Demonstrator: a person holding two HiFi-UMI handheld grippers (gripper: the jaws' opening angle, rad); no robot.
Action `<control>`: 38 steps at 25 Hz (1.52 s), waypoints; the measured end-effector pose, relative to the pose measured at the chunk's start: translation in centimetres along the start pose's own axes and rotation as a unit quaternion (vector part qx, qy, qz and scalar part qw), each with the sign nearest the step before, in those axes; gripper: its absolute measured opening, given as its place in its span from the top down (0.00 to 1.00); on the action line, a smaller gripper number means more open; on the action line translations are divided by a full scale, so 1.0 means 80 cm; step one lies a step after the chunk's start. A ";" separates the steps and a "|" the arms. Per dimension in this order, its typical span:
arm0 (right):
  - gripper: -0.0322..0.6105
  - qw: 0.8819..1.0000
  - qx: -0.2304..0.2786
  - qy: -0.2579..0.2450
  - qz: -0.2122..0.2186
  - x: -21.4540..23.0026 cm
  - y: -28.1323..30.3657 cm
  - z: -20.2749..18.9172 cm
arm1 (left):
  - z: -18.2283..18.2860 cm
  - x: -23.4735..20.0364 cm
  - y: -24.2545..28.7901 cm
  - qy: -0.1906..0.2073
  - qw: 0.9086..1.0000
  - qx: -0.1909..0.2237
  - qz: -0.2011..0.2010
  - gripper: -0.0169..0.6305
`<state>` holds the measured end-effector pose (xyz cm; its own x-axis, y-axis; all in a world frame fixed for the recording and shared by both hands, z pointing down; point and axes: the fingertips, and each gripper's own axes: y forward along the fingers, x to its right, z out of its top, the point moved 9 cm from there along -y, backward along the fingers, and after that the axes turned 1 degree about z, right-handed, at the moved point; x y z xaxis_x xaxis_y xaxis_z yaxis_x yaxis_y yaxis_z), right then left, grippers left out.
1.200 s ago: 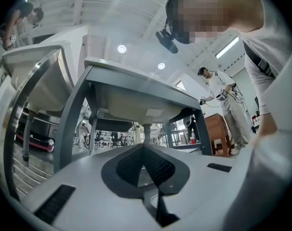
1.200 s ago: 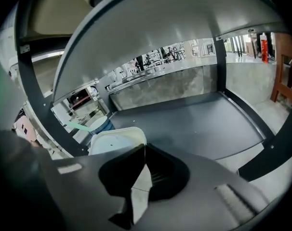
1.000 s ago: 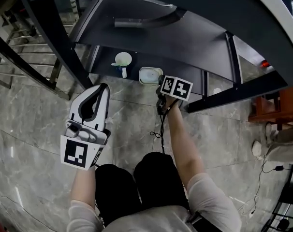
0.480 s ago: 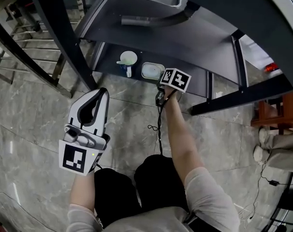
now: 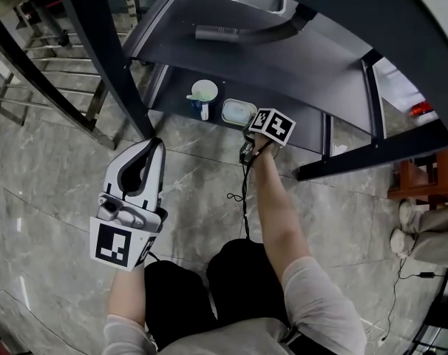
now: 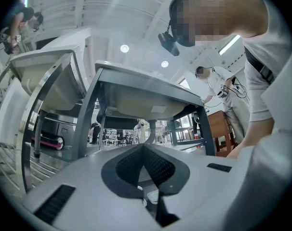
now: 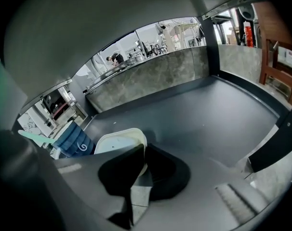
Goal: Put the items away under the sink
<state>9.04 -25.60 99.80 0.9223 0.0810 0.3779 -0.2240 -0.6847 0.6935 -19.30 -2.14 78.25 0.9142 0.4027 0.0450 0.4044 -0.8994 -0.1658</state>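
Note:
A white, rounded container (image 5: 239, 112) (image 7: 114, 141) sits on the dark lower shelf (image 5: 307, 128) (image 7: 204, 109) beneath the sink. A blue cup (image 5: 204, 91) (image 7: 73, 141) with a pale green handle sticking out of it stands just left of the container. My right gripper (image 7: 143, 146) reaches in at the shelf's front edge, its marker cube (image 5: 273, 124) above it. Its jaws are shut on the container's near right rim. My left gripper (image 5: 159, 145) (image 6: 142, 146) hangs above the floor to the left, shut and empty.
The sink's underside and its grey drain pipe (image 5: 239, 32) hang over the shelf. A dark frame leg (image 5: 98, 50) slants down at the left and a crossbar (image 5: 372, 150) runs along the right. A cable (image 5: 242, 191) trails over the marble floor (image 5: 54, 191).
The head view has drifted, so the shelf sits slightly higher and to the right in the picture. My right gripper stays at the container. My left gripper has barely moved.

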 end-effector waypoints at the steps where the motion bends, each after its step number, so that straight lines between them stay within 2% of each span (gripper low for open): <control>1: 0.90 1.000 0.001 0.002 0.000 0.000 0.001 -0.001 | -0.001 0.000 0.000 0.000 1.000 -0.001 0.000 0.97; 11: 0.89 1.000 0.023 0.015 0.012 0.003 0.001 -0.004 | -0.004 0.001 0.004 0.001 1.000 -0.003 -0.003 0.97; 14: 0.88 1.000 0.028 -0.001 0.012 0.002 -0.002 -0.006 | -0.006 0.003 0.004 0.001 1.000 -0.009 -0.005 0.97; 20: 0.87 0.998 0.057 -0.035 0.011 -0.003 -0.020 -0.013 | -0.002 0.007 0.008 0.002 1.000 0.005 -0.017 0.97; 23: 0.93 0.996 0.071 -0.059 0.014 -0.008 -0.033 -0.015 | -0.001 0.007 0.009 0.004 1.000 0.001 -0.016 0.97; 29: 0.93 0.988 0.103 -0.094 0.064 -0.020 -0.072 -0.015 | 0.001 0.012 0.009 0.004 1.000 -0.018 -0.014 0.97; 32: 0.93 0.980 0.129 -0.113 0.102 -0.032 -0.105 -0.012 | 0.006 0.018 0.010 -0.006 0.999 -0.046 -0.018 0.97; 35: 0.93 0.970 0.153 -0.137 0.131 -0.048 -0.147 -0.006 | 0.027 0.021 0.017 -0.012 0.999 -0.041 -0.024 0.97; 38: 0.93 0.960 0.168 -0.162 0.152 -0.060 -0.198 0.000 | 0.052 0.028 0.019 -0.022 0.997 -0.064 -0.027 0.97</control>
<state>8.12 -15.12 87.00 0.8923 -0.3524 0.2823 -0.4342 -0.8409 0.3230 -16.74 -1.93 74.04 0.8897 0.4565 0.0065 0.4564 -0.8890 -0.0369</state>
